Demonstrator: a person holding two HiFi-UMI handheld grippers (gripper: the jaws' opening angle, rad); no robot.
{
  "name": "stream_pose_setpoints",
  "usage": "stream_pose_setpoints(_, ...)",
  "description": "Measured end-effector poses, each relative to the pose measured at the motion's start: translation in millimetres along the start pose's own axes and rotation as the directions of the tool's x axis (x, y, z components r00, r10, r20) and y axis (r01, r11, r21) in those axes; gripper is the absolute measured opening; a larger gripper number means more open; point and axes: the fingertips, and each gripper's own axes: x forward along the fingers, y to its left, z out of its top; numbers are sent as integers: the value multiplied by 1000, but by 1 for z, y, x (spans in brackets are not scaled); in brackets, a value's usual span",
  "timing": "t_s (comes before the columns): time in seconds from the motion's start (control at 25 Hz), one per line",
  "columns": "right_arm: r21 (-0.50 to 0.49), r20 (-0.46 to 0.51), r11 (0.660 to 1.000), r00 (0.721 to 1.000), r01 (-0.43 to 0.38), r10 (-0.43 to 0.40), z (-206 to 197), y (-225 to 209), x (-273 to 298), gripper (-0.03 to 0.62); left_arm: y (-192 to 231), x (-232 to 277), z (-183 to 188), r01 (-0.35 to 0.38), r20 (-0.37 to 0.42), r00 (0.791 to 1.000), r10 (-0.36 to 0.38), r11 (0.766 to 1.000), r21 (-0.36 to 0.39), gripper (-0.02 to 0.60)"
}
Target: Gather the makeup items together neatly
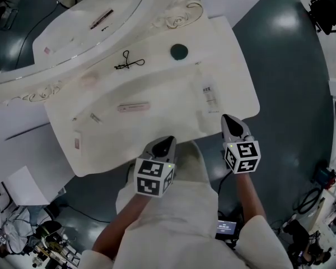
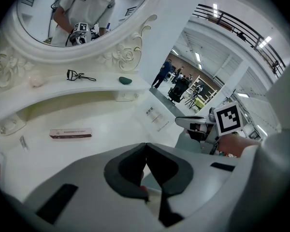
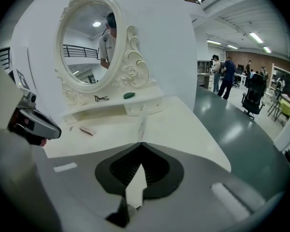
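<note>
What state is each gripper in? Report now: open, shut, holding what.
Left gripper: shut, nothing between the jaws.
Right gripper: shut, nothing between the jaws.

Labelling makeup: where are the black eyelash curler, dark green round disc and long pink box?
black eyelash curler point(image 1: 127, 64): head view, handles.
dark green round disc point(image 1: 179, 51): head view, centre.
long pink box point(image 1: 134, 107): head view, top face.

The vanity top point(image 1: 157, 88) was cream-white. Ahead of the left gripper point(image 1: 168, 141), grey with black-and-white square markers, lay a pale pink box point(image 1: 134, 107), a black eyelash curler point(image 1: 129, 61) and a dark green disc point(image 1: 179, 51). The floor point(image 1: 285, 66) was dark grey-green.
</note>
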Motion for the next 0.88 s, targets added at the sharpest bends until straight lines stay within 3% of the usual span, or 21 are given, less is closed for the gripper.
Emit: stream_pose_setpoints(0.88,138,-63,982,991,129,-121,-29,-57,20,2,-1,7,-6,-11,-31,999,12,1000,13,9)
